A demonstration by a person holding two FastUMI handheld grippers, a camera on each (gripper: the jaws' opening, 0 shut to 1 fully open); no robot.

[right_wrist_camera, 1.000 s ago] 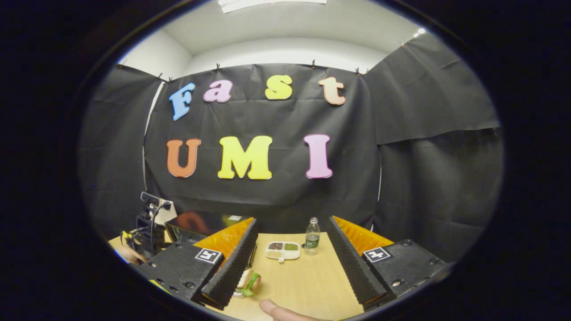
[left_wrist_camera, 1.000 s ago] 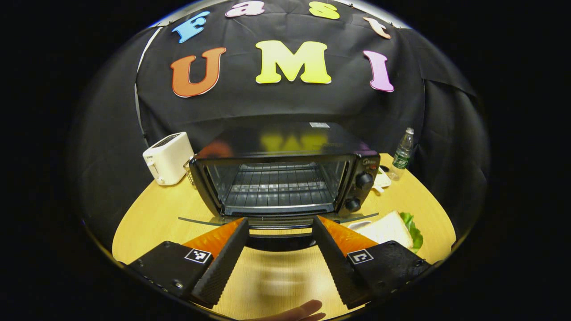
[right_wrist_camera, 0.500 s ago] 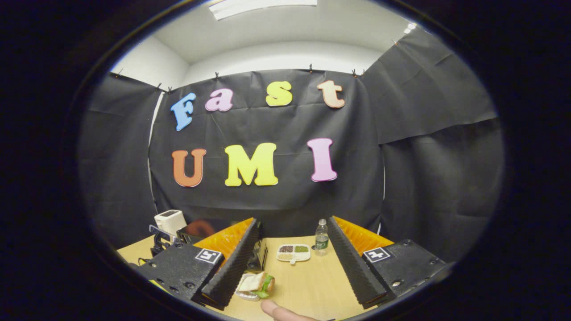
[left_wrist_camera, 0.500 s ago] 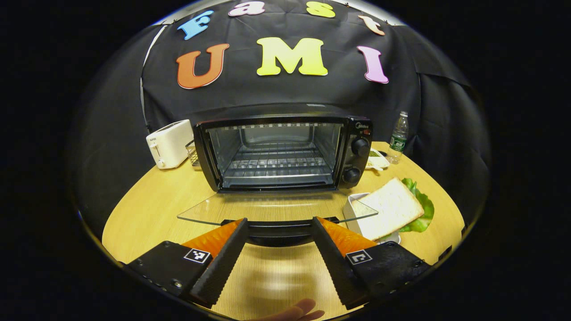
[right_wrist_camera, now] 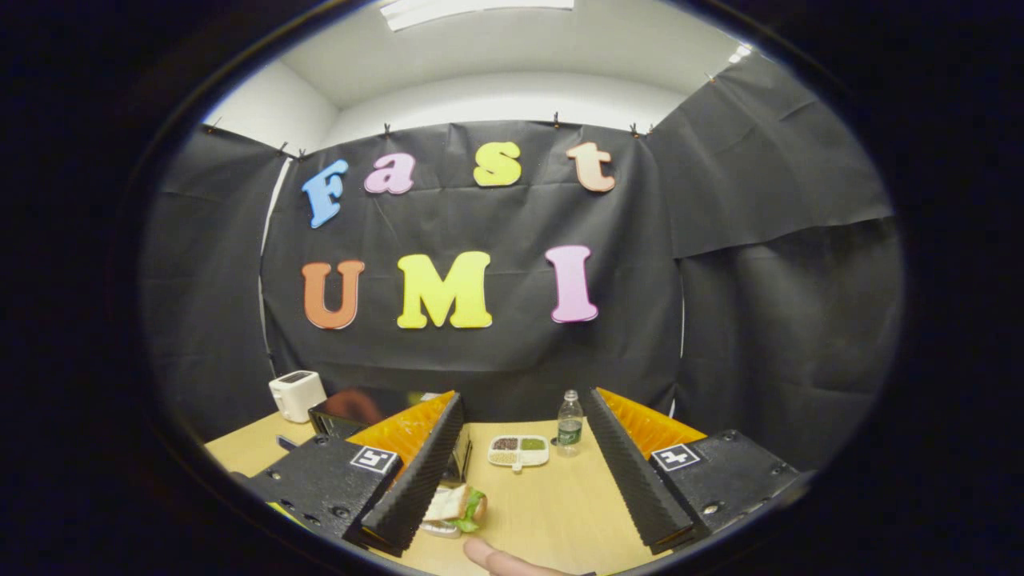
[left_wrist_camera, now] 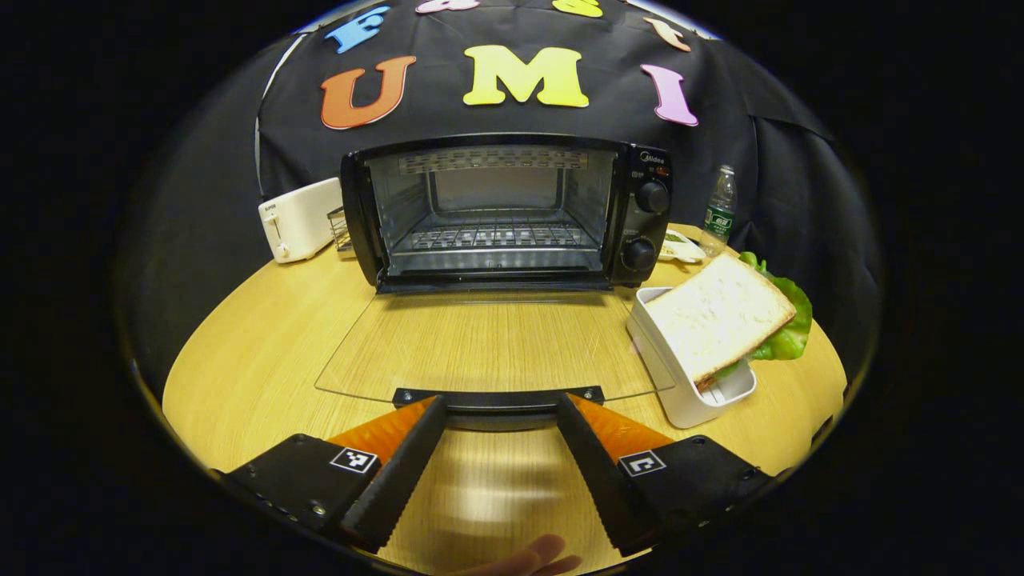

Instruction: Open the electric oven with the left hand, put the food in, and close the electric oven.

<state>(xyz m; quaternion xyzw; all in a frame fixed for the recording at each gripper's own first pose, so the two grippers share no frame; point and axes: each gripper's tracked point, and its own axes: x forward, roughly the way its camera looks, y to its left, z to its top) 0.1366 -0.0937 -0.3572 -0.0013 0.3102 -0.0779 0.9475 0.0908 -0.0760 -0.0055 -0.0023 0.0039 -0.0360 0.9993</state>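
Left gripper (left_wrist_camera: 500,416) nearest: fingers spread wide, one either side of the door handle (left_wrist_camera: 498,398), not pressing it as far as I can tell; whether they touch it is unclear. Glass door (left_wrist_camera: 488,344) lies folded down nearly flat over the table (left_wrist_camera: 256,336), so the opening step looks done. Risk here: if the left gripper lifts away carelessly a fingertip could catch the handle and swing the door partway up, blocking the mouth just when food is due. Just to the right of the door, a white container (left_wrist_camera: 680,384) carries the sandwich (left_wrist_camera: 720,316), bread on top with lettuce poking out the far side; it leans over the container's rim and looks loosely stacked. A squeeze from the side might shear the layers or tip the container against the door's edge. Right gripper (right_wrist_camera: 520,460) is also wide apart and holds nothing, raised above the table with the sandwich low at its left finger. Beyond the door, the electric oven (left_wrist_camera: 504,212) stands open, wire rack (left_wrist_camera: 496,236) bare; a sandwich pushed in low could snag the front lip. Toaster (left_wrist_camera: 298,218) and water bottle (left_wrist_camera: 720,212) stand well clear.
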